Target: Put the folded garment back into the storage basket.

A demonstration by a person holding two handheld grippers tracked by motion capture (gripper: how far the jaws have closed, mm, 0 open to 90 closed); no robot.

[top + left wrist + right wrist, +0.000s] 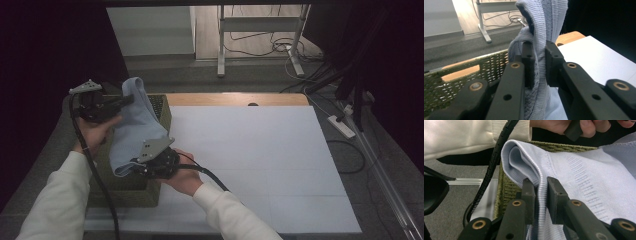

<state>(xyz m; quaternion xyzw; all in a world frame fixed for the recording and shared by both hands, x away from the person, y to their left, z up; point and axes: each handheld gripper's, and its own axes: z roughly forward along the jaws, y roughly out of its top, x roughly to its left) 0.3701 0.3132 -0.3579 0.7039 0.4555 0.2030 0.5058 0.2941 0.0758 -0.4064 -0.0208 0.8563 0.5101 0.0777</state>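
Here the left gripper [129, 98] is raised at the far left of the table, its jaws pressed onto a fold of the light blue knitted garment [135, 127]; in the left gripper view the ribbed cloth [541, 37] stands pinched between the two black pads and rises above them. The right gripper [137, 167] sits nearer, low at the garment's near end, its jaws clamped on a ribbed hem; the right gripper view shows that hem [540, 182] squeezed between the pads, the knit spreading away to the right. The garment hangs stretched between the two grippers, directly over the olive woven basket [165, 112] at the table's left edge. The basket rests partly on the white table cover [260, 160]. Beyond the cover, a strip of bare wooden tabletop [235, 99] runs along the far edge. On the floor farther off stands a white frame [260, 30] with cables around its feet.
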